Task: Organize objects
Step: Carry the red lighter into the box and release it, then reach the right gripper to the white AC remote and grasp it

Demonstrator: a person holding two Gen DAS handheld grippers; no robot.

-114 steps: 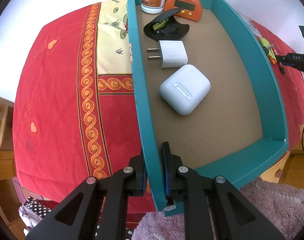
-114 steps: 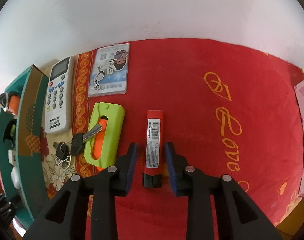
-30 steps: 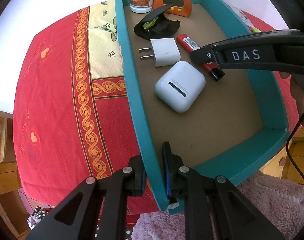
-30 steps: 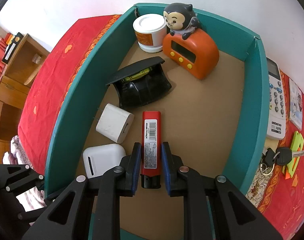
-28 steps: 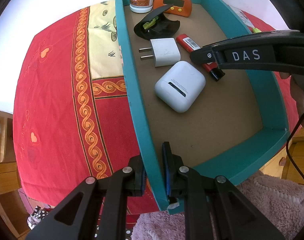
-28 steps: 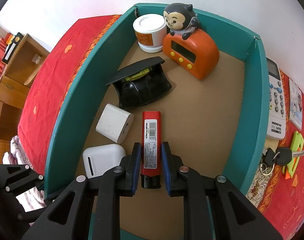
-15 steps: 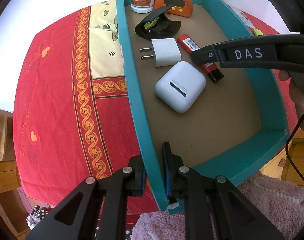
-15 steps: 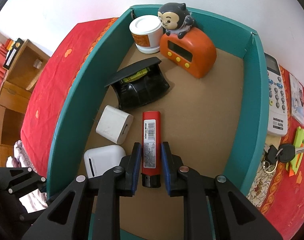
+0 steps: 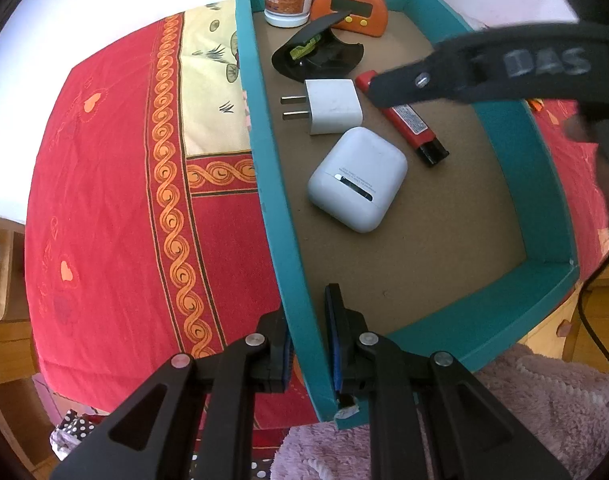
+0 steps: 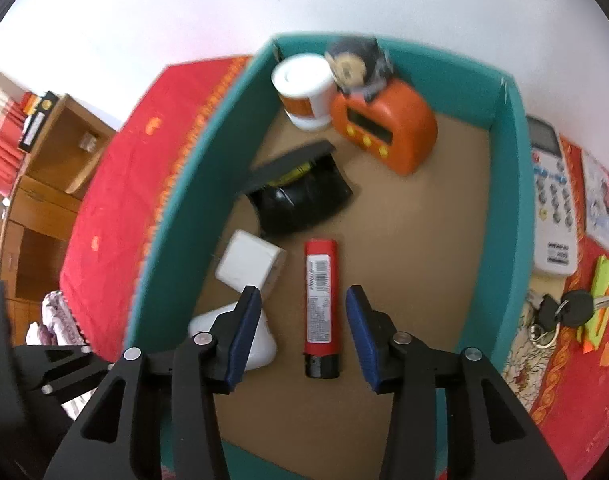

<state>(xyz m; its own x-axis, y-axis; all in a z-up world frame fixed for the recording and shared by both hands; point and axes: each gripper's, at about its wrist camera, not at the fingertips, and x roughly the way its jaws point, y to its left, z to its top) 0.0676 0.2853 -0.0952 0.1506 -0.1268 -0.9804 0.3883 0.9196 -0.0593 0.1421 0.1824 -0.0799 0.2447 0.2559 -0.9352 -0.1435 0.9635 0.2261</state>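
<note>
A teal box (image 9: 264, 184) with a brown floor rests on the red cloth. My left gripper (image 9: 308, 344) is shut on its left wall near the front corner. Inside lie a red lighter (image 10: 321, 300), a white plug adapter (image 9: 332, 106), a white earbud case (image 9: 358, 178), a black pouch (image 10: 300, 196), a white jar (image 10: 304, 88) and an orange monkey clock (image 10: 384, 132). My right gripper (image 10: 304, 336) hangs over the lighter, its jaws opening; the lighter lies on the box floor between them, free of the pads.
Right of the box (image 10: 512, 200) on the cloth lie a white remote (image 10: 552, 200), a card (image 10: 598, 204), keys (image 10: 564, 312) and a green case (image 10: 602, 300). Wooden shelves (image 10: 44, 184) stand to the left, and a pink rug (image 9: 544, 412) lies below the table edge.
My right gripper has let go of the red lighter and its jaws have spread apart; it has tilted slightly. The left gripper stays clamped on the box wall.
</note>
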